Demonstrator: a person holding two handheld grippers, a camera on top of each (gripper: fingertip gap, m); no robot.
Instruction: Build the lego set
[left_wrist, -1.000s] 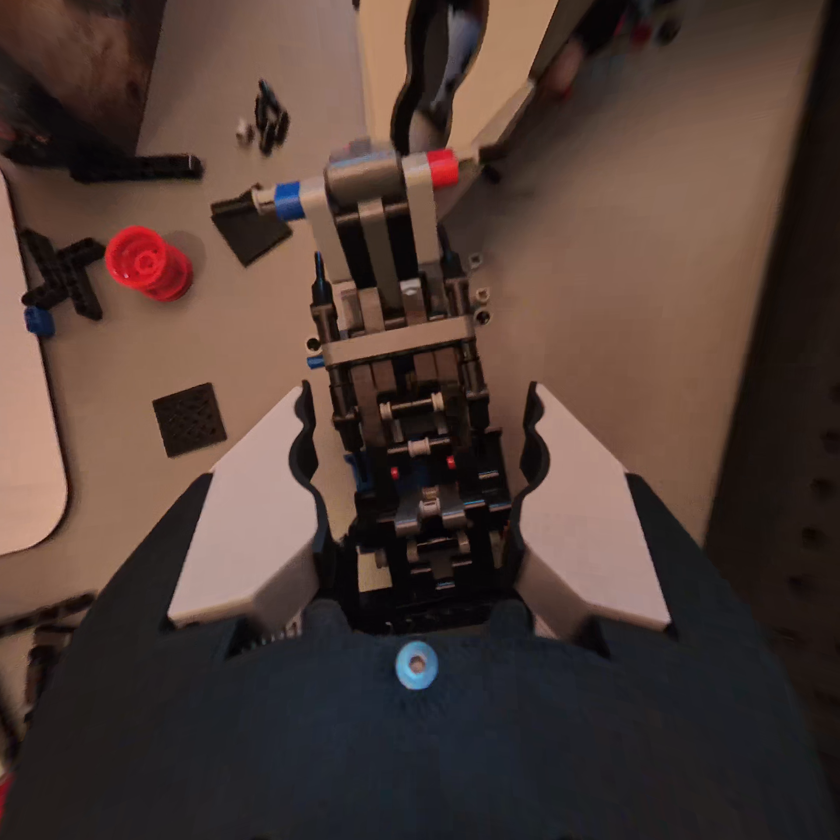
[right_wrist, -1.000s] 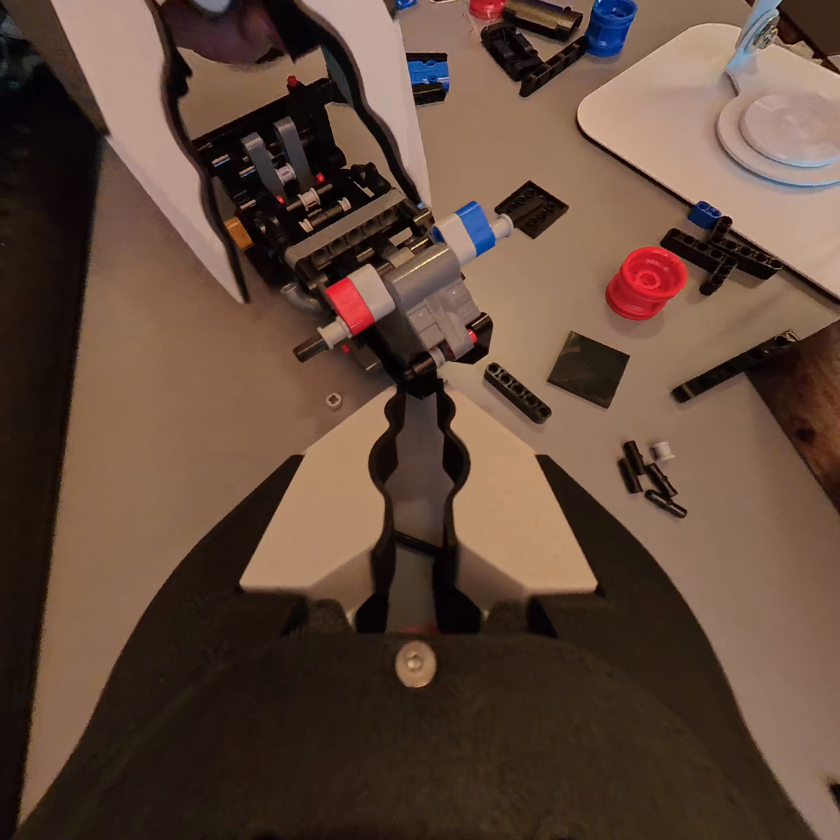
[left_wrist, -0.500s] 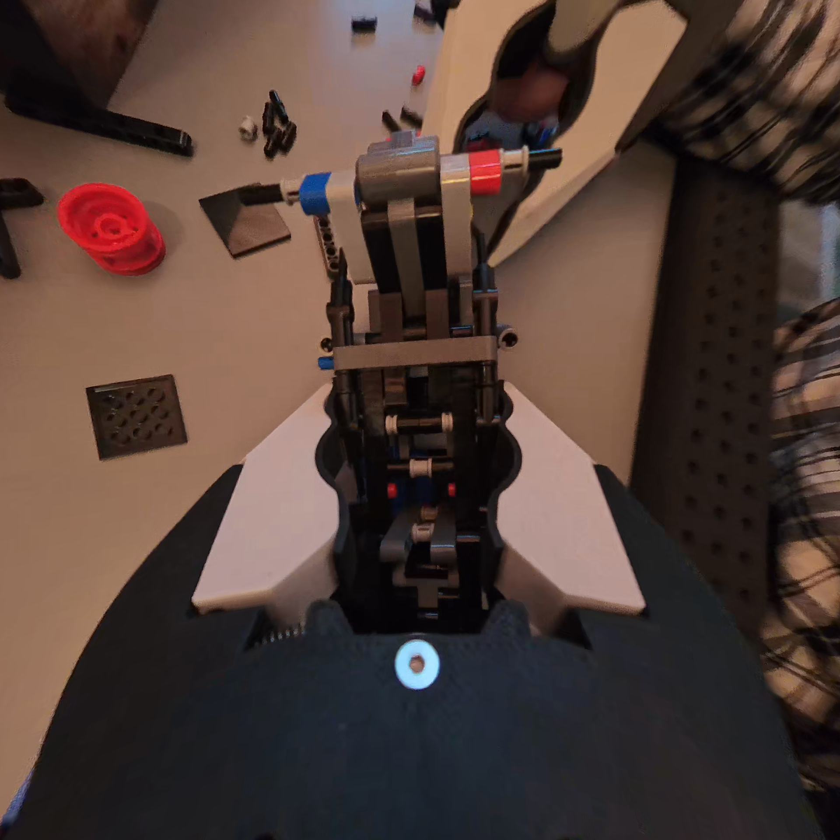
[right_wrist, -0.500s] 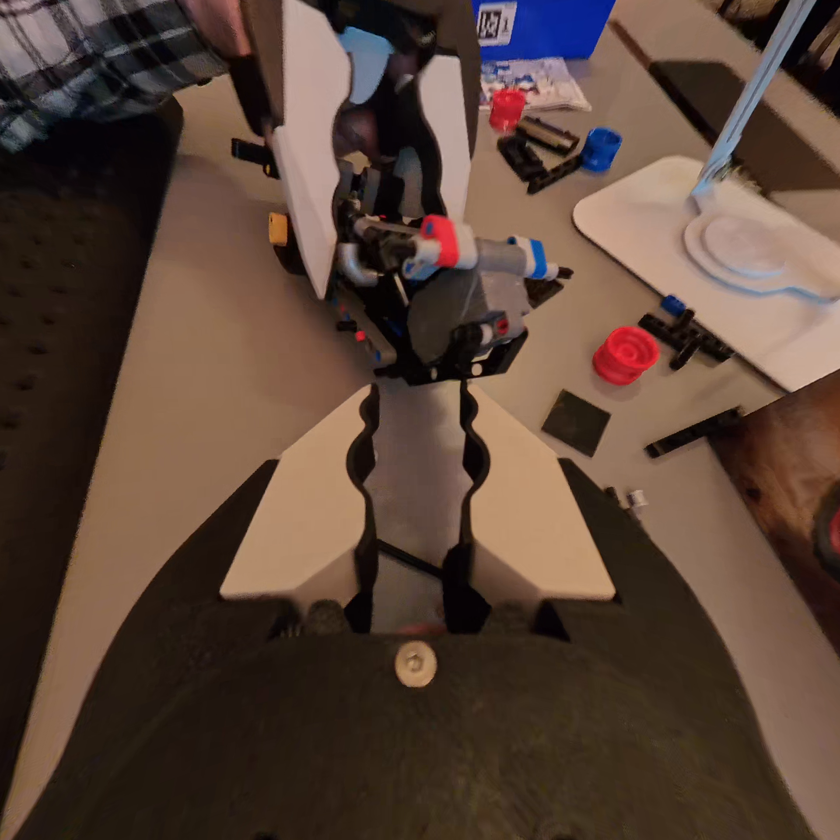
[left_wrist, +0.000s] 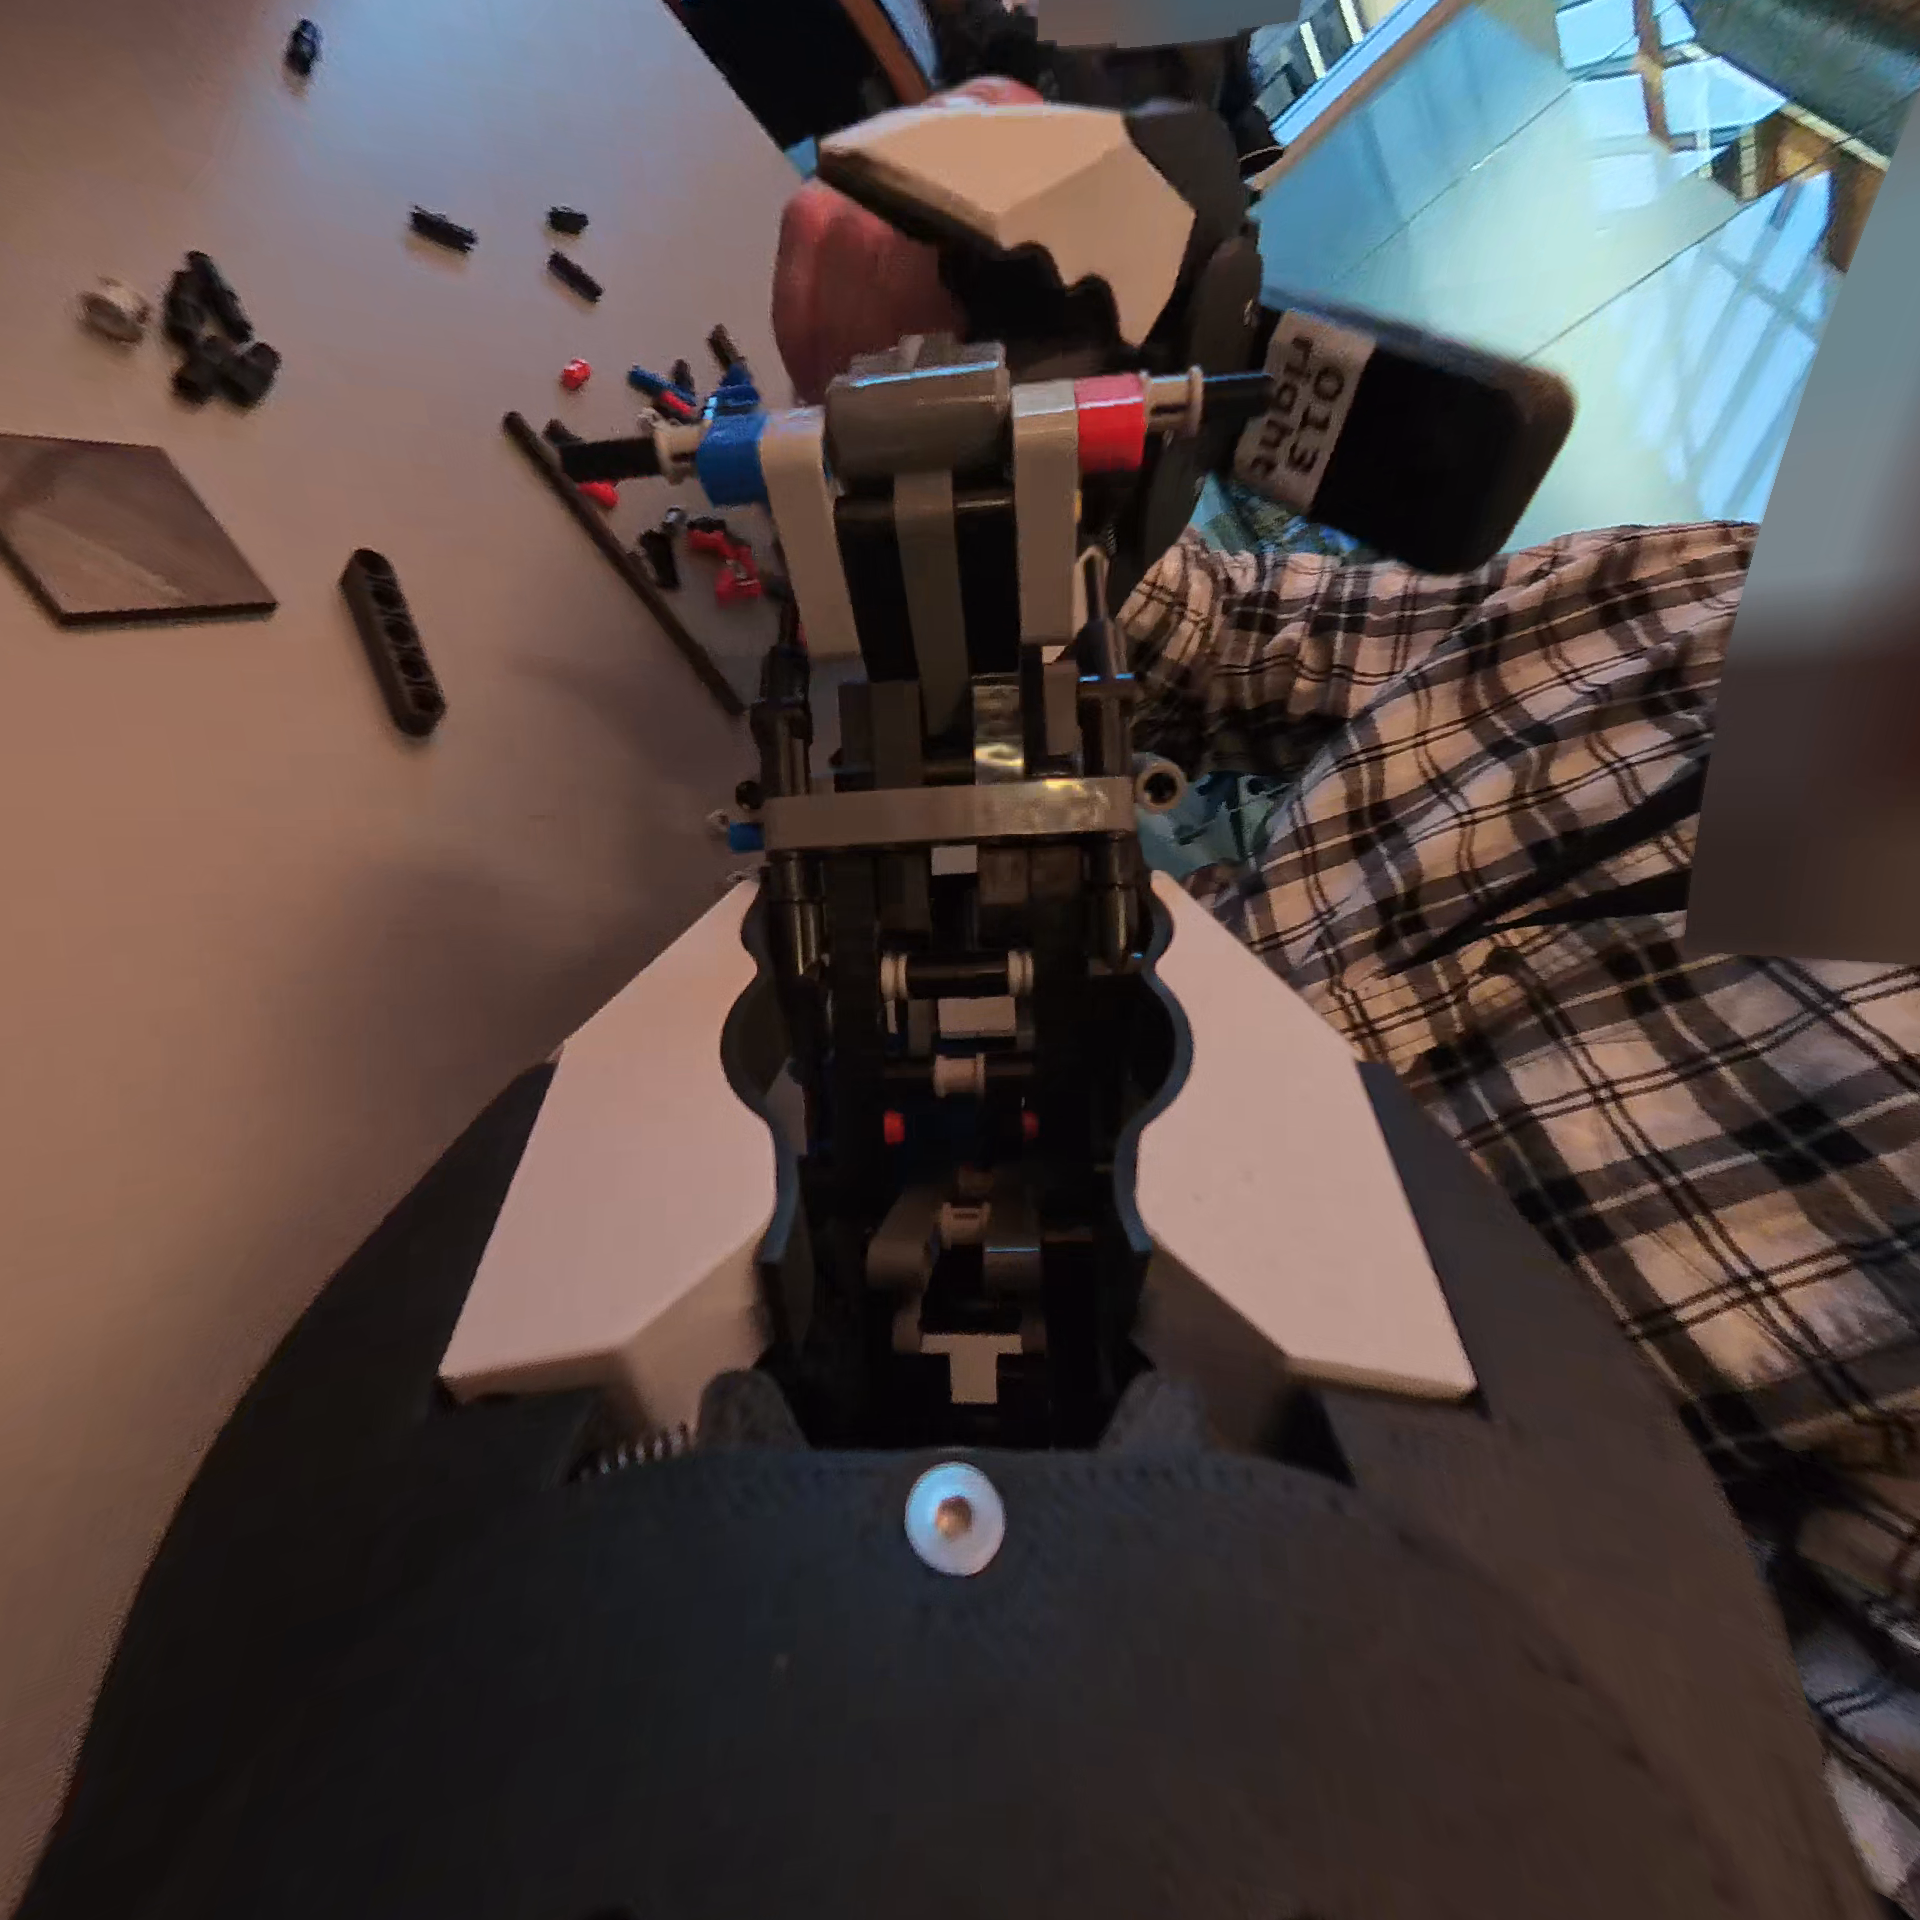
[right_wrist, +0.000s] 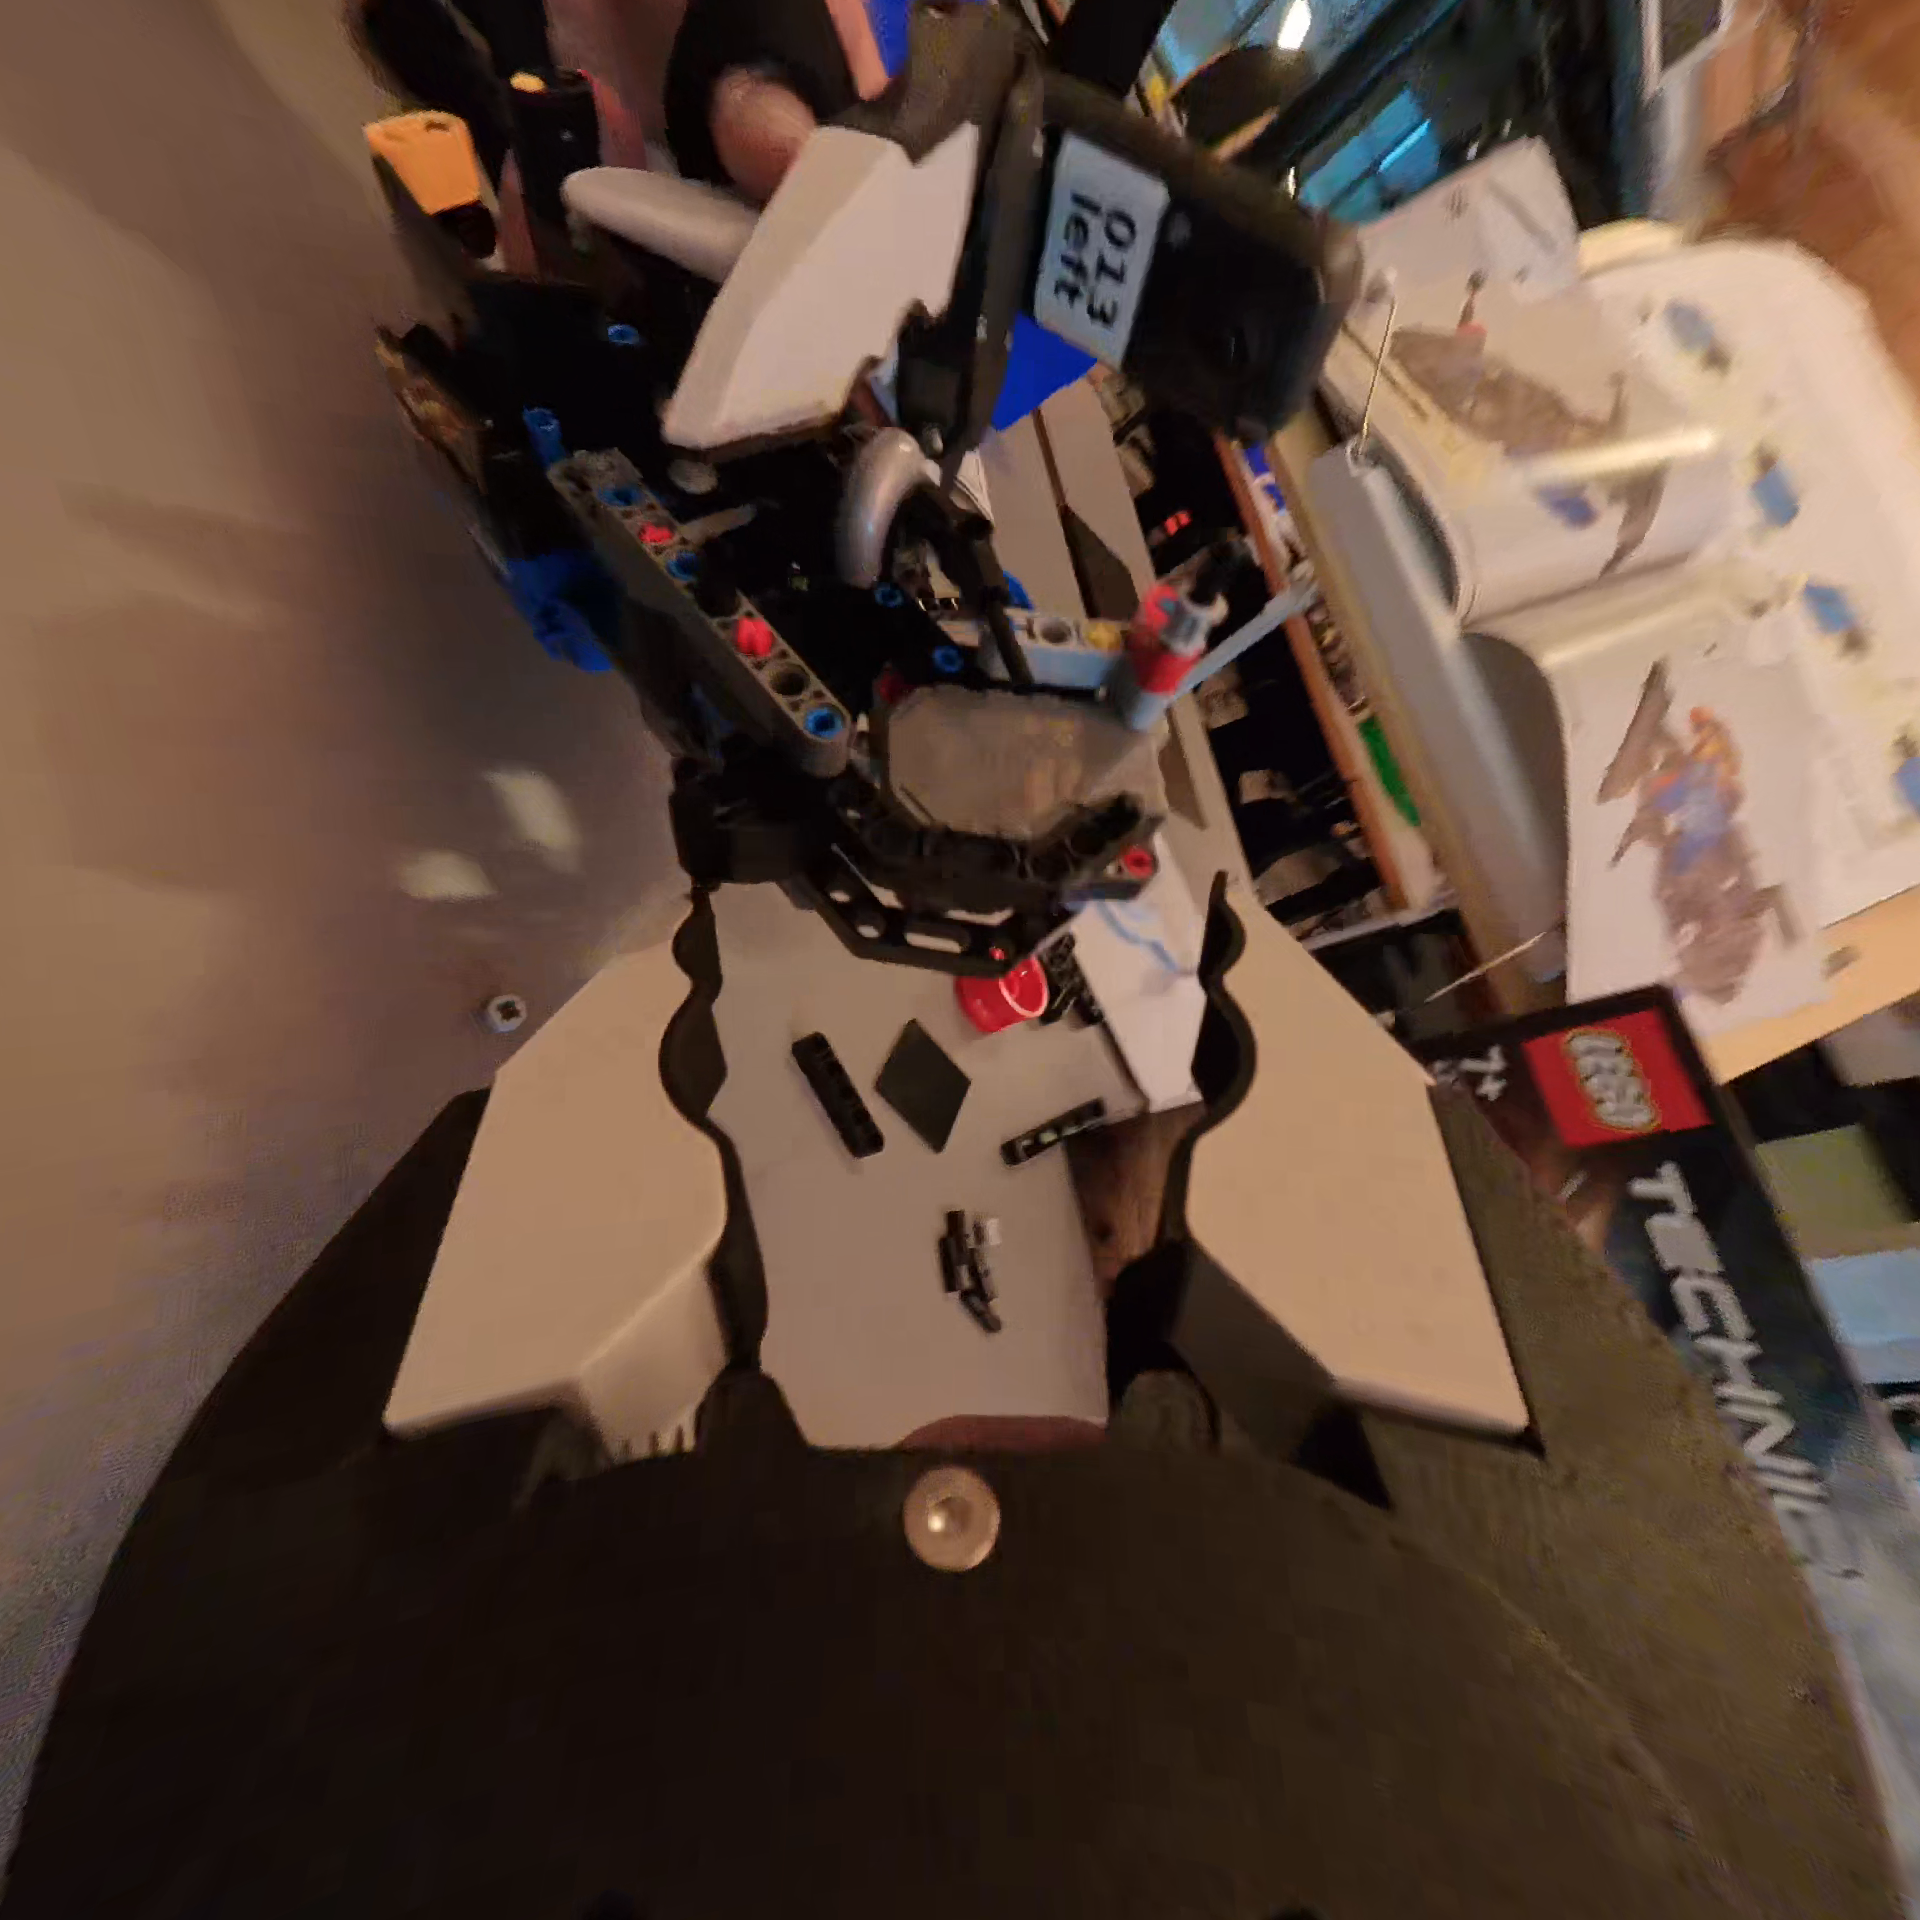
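The lego model (left_wrist: 940, 644) is a black and grey Technic frame with a cross axle at its far end carrying a blue bush and a red bush. My left gripper (left_wrist: 951, 914) is shut on its sides and holds it tilted, up off the table. In the right wrist view the model (right_wrist: 935, 748) hangs just in front of my right gripper (right_wrist: 956, 914), which is wide open and empty, its fingertips on either side of the model's black lower end. The left gripper (right_wrist: 862, 416) shows above the model there. The right gripper (left_wrist: 935, 229) shows beyond the axle in the left wrist view.
Loose parts lie on the grey table: a black flat plate (left_wrist: 125, 540), a black beam (left_wrist: 393, 644), small black pins (left_wrist: 213, 332), a red wheel (right_wrist: 1003, 992). A person's plaid clothing (left_wrist: 1455, 935) fills the right. The set's box (right_wrist: 1662, 1195) and an open booklet (right_wrist: 1714, 727) lie to the right. Left tips and right tips are each some 12 cm from the black flat plate (left_wrist: 125, 540).
My left gripper closed on the model, then lifted and tilted it off the table. My right gripper opened from nearly shut to wide open and stayed at the model's end.
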